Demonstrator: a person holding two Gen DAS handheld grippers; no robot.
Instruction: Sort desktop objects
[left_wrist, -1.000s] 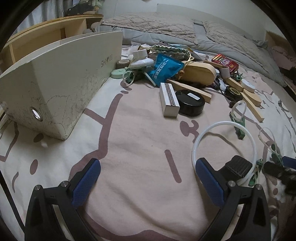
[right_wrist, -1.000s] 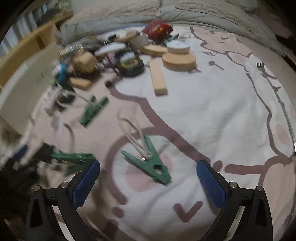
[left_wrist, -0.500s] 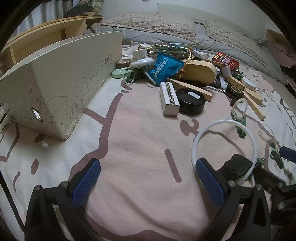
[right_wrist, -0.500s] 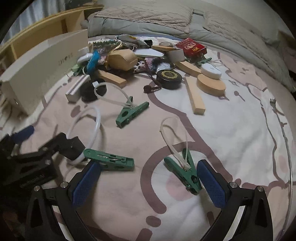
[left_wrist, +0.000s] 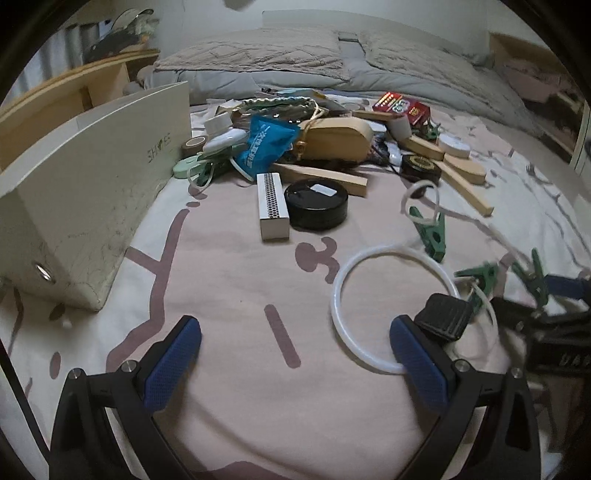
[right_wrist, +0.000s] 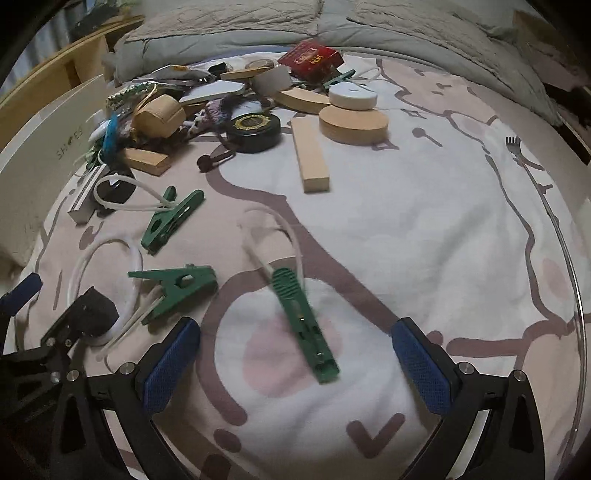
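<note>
Just ahead of my right hand-held gripper (right_wrist: 295, 363) a green clip (right_wrist: 304, 328) smears with motion; my left hand-held gripper's (left_wrist: 293, 363) right finger (left_wrist: 415, 363) hides part of the white ring (left_wrist: 341, 288).

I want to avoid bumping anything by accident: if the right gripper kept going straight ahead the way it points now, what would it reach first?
Most likely the green clip lying on the sheet between the open right gripper fingers, just ahead. Depth is hard to judge in the fisheye view, so height above the clip is unclear.
</note>
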